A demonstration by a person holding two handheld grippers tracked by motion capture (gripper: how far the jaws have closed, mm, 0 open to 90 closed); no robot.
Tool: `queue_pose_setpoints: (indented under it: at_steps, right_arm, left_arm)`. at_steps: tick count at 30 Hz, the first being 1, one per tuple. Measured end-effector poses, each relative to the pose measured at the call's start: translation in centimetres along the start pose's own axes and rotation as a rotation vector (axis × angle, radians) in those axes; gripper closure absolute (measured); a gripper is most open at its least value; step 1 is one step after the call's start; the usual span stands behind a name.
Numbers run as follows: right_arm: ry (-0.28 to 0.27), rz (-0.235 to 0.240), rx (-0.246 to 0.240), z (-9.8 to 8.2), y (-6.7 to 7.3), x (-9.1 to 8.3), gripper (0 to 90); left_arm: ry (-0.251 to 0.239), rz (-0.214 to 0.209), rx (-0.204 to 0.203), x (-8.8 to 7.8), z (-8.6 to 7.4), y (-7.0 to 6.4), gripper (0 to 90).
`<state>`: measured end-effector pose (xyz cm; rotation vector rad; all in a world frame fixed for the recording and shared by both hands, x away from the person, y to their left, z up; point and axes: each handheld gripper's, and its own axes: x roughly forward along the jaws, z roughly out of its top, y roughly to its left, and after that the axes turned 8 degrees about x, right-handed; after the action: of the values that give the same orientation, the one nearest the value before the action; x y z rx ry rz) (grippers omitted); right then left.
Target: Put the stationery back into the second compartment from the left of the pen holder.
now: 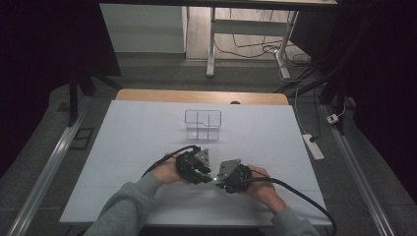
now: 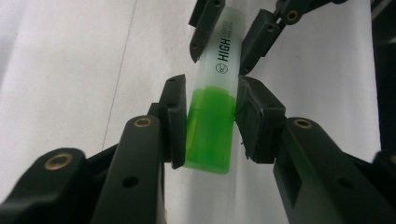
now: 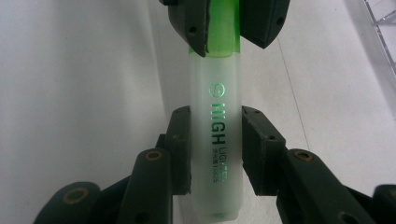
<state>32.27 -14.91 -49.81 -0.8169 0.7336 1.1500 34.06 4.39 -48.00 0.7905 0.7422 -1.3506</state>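
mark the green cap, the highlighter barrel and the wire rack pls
green cap [image 2: 210,128]: left gripper view, middle of the cap, between that gripper's jaws.
highlighter barrel [image 3: 217,126]: right gripper view, printed face of the white barrel.
wire rack [image 1: 203,124]: high view, its middle wire.

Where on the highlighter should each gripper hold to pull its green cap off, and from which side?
Grip the highlighter at both ends. The left gripper takes the green cap across its flat sides; the right gripper takes the pale barrel from the opposite end. The long, straight body suits opposing grips.
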Motion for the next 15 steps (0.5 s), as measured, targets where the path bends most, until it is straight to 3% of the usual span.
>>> queue_pose_setpoints:
  at_steps: [3, 6, 11, 15]
  right_arm:
    - [-0.015, -0.003, 0.013, -0.1, -0.1, 0.0, 65.4]
    - [-0.033, -0.015, 0.026, -0.1, -0.4, -0.3, 65.4]
    - [-0.061, -0.036, 0.059, -0.3, -0.6, -0.7, 65.4]
    - [-0.077, -0.063, 0.081, -0.4, -0.7, -0.9, 65.4]
  left_arm:
    - [-0.016, 0.023, -0.027, 0.0, -0.2, 0.2, 60.4]
    - [-0.037, 0.052, -0.072, -0.3, -0.4, 0.5, 50.3]
    - [-0.114, 0.081, -0.155, -1.3, -1.1, 0.9, 40.3]
    - [-0.167, 0.092, -0.197, -2.1, -1.9, 1.2, 35.7]
